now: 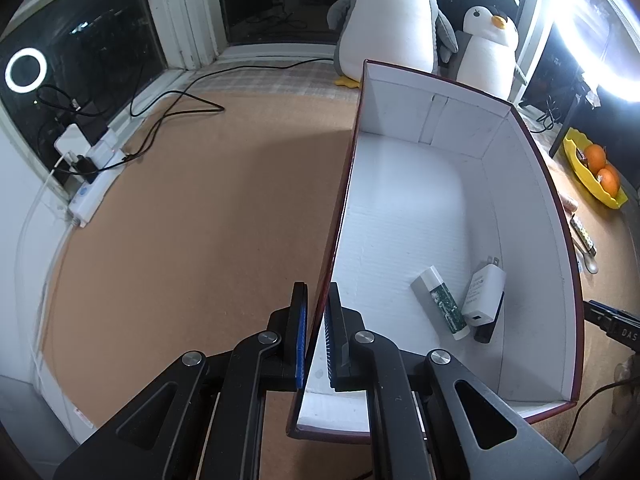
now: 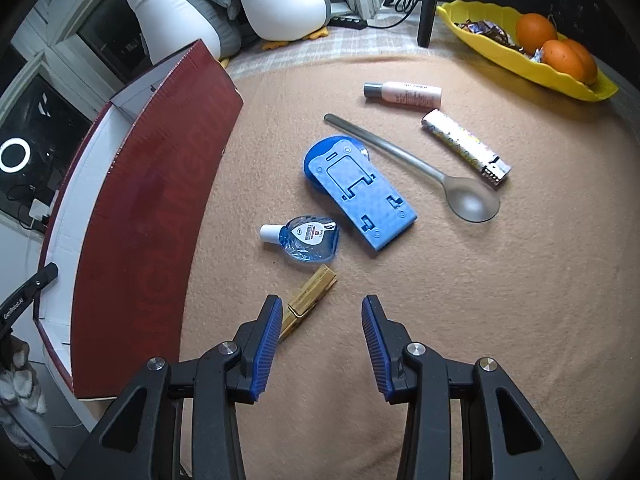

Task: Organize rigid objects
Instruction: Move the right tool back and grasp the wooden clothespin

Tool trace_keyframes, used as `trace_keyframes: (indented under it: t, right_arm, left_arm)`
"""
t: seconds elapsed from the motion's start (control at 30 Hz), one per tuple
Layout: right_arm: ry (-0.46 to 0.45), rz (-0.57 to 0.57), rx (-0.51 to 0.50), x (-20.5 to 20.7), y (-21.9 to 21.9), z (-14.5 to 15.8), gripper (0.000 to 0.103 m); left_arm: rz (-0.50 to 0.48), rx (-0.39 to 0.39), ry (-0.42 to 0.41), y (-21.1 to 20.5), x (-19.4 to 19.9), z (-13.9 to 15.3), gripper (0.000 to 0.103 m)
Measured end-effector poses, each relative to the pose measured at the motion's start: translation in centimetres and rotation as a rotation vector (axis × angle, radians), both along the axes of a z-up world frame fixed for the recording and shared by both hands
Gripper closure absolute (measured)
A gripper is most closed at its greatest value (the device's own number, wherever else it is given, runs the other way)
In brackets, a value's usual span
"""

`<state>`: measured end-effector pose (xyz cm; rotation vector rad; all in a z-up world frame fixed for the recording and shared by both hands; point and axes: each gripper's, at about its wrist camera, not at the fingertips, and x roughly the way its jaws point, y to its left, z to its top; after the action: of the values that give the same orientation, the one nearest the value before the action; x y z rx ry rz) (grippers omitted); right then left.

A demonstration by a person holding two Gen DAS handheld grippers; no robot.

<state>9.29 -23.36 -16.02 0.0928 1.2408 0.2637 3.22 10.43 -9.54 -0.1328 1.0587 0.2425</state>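
My left gripper (image 1: 318, 320) is shut on the left wall of a red box with a white inside (image 1: 400, 200). In the box lie a white-and-green tube (image 1: 440, 302), a white charger (image 1: 482, 294) and a dark item under it. The box also shows in the right wrist view (image 2: 148, 216). My right gripper (image 2: 320, 340) is open and empty above the tan mat. A wooden clothespin (image 2: 310, 300) lies just ahead of its left finger. Beyond lie a blue eye-drop bottle (image 2: 304, 240), a blue plastic stand (image 2: 360, 192), a grey spoon (image 2: 420, 168), a patterned lighter (image 2: 464, 148) and a pink bottle (image 2: 404, 94).
Two plush penguins (image 1: 392, 20) sit behind the box. A yellow dish with oranges (image 2: 532, 52) stands at the far right. A power strip with cables (image 1: 92, 176) lies by the window at left. A bright ring light (image 1: 600, 28) shines at upper right.
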Motion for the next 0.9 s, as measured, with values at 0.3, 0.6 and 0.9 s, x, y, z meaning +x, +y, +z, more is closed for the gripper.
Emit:
trace_keyframes:
  t: [0.3,0.6,0.9]
  right_arm:
    - [0.04,0.041,-0.05,1.1,2.6,-1.7,0.067]
    - [0.014,0.091,-0.167,1.0,3.9,-2.3,0.085]
    - [0.006,0.08,-0.18,-0.5,2.3,-2.2,0.091]
  left_arm:
    - [-0.001,0.001,0.002,0.1,0.2,-0.1,0.096]
    - [0.003,-0.007,-0.002,0.3,0.3,-0.2,0.096]
    - [0.0,-0.015,-0.01,0.3,0.2,-0.1,0.096]
